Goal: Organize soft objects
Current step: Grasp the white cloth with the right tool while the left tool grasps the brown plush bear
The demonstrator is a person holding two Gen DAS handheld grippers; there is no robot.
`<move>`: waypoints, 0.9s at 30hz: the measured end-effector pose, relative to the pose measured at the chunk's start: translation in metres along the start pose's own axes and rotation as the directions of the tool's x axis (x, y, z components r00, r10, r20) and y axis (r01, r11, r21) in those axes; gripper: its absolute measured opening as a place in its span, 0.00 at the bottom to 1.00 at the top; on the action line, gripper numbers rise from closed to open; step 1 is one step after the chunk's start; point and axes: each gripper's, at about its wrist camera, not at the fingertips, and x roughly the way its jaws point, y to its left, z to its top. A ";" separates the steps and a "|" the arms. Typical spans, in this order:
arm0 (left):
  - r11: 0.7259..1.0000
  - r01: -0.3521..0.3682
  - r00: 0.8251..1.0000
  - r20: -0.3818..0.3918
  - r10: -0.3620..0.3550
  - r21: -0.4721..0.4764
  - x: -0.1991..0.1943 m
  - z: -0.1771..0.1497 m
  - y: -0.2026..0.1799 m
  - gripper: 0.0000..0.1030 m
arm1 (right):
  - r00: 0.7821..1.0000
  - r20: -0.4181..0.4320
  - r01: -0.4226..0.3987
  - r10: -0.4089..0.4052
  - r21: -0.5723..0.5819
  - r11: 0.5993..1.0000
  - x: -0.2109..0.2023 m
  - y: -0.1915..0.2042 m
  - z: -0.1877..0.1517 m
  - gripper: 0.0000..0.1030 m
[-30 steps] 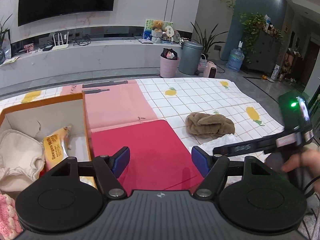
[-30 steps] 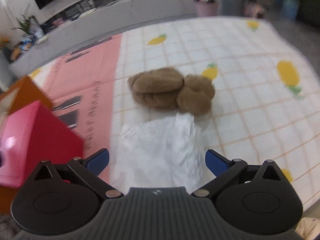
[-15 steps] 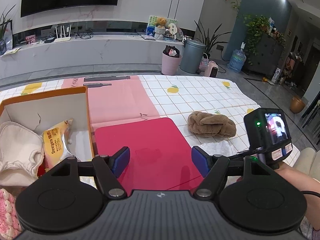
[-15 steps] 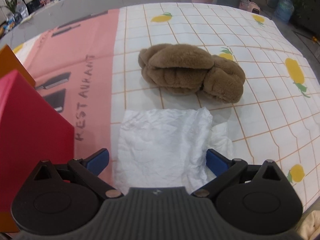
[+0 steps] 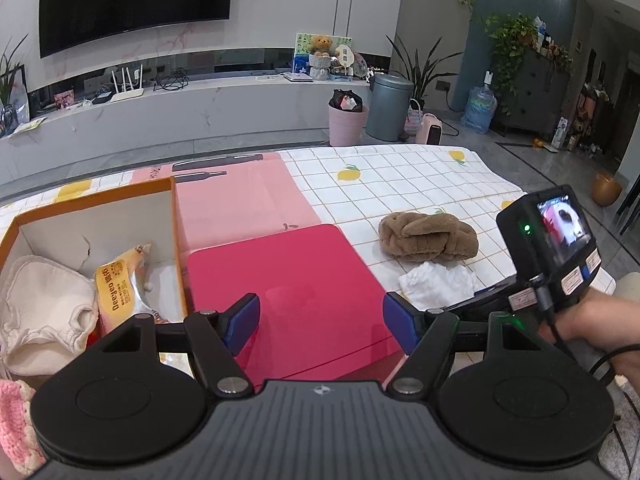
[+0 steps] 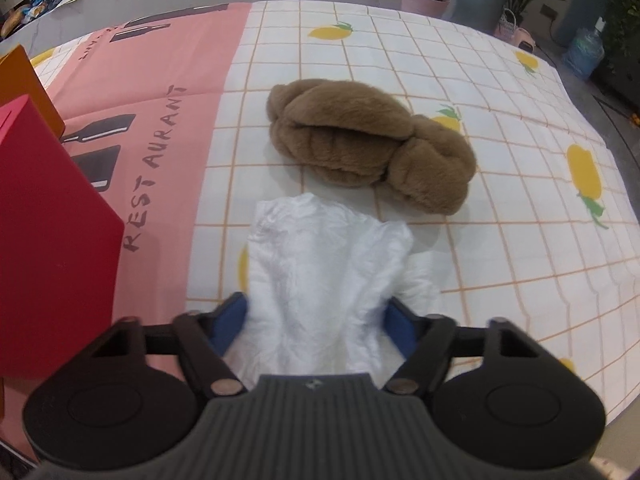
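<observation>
A crumpled white cloth (image 6: 320, 256) lies on the tablecloth just in front of a brown fluffy bundle (image 6: 372, 140). My right gripper (image 6: 318, 318) has closed in on the near end of the white cloth, which bunches between its blue pads. Both items also show in the left wrist view, the white cloth (image 5: 436, 282) and the brown bundle (image 5: 428, 236). My left gripper (image 5: 320, 322) is open and empty above a red lid (image 5: 288, 292). An orange box (image 5: 172, 216) at the left holds a cream fabric bag (image 5: 40, 312) and a yellow snack packet (image 5: 120, 284).
A pink knitted piece (image 5: 16, 424) sits at the lower left. The red lid (image 6: 44, 240) stands left of the right gripper. The table edge runs along the right, with floor, bins (image 5: 388, 108) and a TV shelf beyond.
My right gripper moved forward and down over the white cloth and closed its jaws on the near end, gathering the cloth. My left gripper stayed open over the red lid.
</observation>
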 end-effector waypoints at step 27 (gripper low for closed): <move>0.539 0.244 0.963 -0.268 -0.034 0.807 0.169 0.055 -0.176 0.81 | 0.994 0.059 -0.111 0.096 0.348 0.931 -0.011 -0.119 0.009 0.22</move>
